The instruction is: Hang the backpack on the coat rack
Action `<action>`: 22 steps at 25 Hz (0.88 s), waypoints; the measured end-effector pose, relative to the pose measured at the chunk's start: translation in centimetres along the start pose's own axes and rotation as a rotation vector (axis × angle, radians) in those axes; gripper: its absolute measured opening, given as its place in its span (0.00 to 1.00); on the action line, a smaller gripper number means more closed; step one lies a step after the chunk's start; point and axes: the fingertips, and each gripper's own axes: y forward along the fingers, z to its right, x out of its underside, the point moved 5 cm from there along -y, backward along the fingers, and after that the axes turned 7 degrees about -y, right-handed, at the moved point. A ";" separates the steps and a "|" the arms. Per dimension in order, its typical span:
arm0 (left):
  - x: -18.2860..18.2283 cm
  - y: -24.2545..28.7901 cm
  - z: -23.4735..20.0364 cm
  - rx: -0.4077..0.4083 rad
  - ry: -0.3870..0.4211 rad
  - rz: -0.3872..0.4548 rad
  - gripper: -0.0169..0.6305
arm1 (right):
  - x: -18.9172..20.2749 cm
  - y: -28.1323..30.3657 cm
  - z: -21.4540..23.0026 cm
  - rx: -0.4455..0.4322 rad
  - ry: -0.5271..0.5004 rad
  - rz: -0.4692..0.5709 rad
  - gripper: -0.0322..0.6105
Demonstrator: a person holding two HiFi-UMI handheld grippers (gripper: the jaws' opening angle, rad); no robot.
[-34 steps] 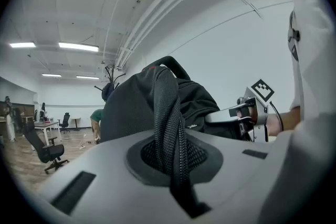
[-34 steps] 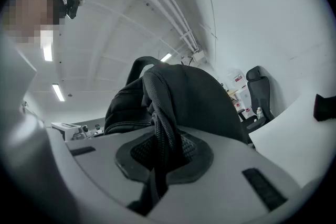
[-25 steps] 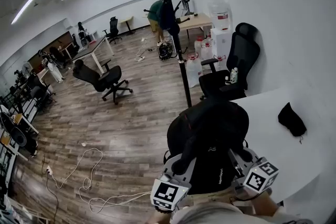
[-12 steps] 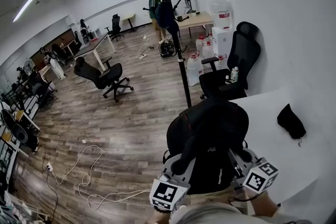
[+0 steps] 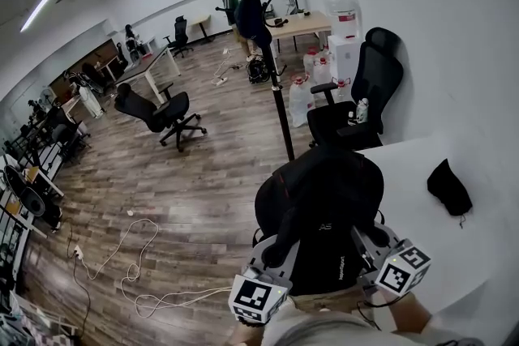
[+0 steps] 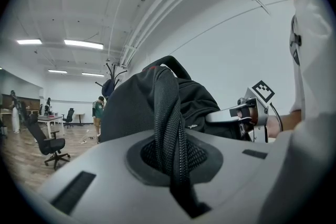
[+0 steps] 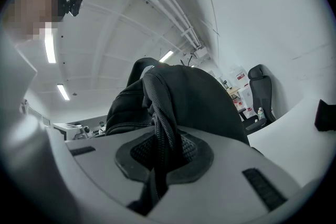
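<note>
While the left gripper [image 6: 176, 176] and right gripper [image 7: 157, 170] are clamping its straps [image 6: 168, 113], I'm holding the backpack [image 5: 320, 215] well short of the rack [image 5: 272, 69], unhung.

Finds the person in green [image 5: 236, 0] upright beside the coat rack [image 5: 276, 85], bent over a second ago. Shows the rack's top slightly further left in the head view, the office chair [image 6: 48, 143] smaller in the left gripper view.

The backpack [image 5: 324, 198] is black; its straps [image 6: 168, 107] show a black mesh weave. The coat rack [image 5: 276, 91] is black, the bench [image 5: 409, 182] white. The marker cubes [image 5: 403, 269] carry black-and-white squares.
</note>
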 end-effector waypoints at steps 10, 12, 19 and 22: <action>0.6 1.7 -3.0 0.004 -0.004 0.004 0.06 | 0.4 3.2 1.2 0.012 0.002 -0.010 0.10; 0.7 2.1 -4.1 0.002 -0.008 0.006 0.06 | 0.6 4.1 1.4 0.018 0.004 -0.011 0.10; 0.6 4.4 -9.2 0.038 0.002 0.011 0.06 | 0.3 9.4 2.2 0.043 0.001 -0.006 0.10; -0.1 6.2 -11.4 0.053 -0.022 0.005 0.06 | -0.1 12.1 3.4 0.057 -0.002 -0.003 0.10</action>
